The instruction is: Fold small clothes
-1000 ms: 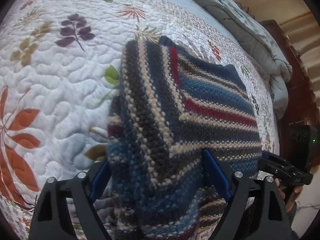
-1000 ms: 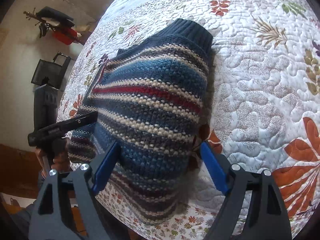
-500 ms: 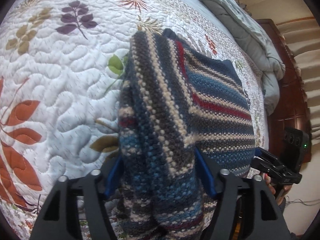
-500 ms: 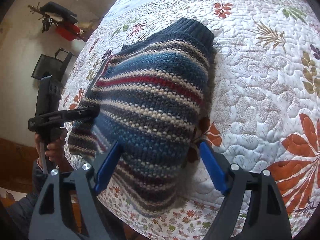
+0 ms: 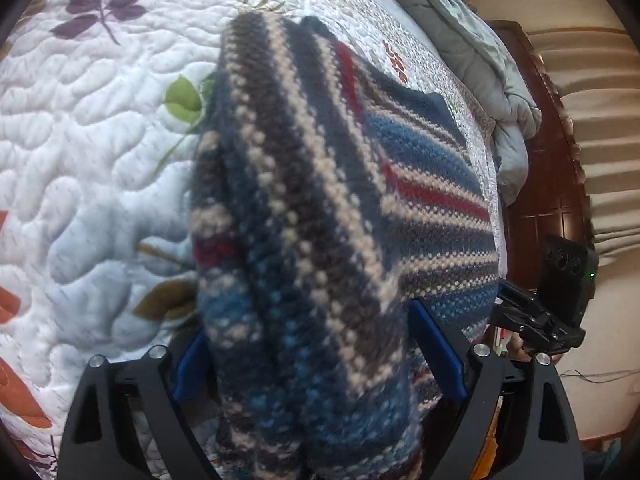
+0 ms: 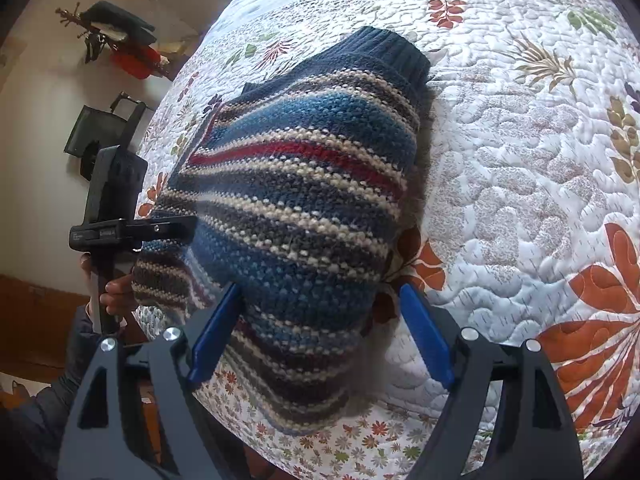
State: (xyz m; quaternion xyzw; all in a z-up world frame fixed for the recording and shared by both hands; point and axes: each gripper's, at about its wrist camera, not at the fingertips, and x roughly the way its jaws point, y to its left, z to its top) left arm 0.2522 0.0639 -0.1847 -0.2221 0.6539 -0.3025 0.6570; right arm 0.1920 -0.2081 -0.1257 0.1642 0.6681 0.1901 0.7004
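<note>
While jaws gape, sweater (image 6: 304, 208) covers quilt (image 6: 520, 184).

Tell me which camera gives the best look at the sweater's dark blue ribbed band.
The right wrist view. There the ribbed band of the striped sweater lies in full sight and sharp at the garment's far end on the quilt. The left wrist view shows only a small dark blue corner, with blurred knit filling the foreground.

I'm in a home bedroom: floral quilted bedspread (image 6: 520, 168), rumpled grey duvet (image 5: 480, 52), dark wooden headboard (image 5: 552, 184), wall coat rack (image 6: 116, 40).
</note>
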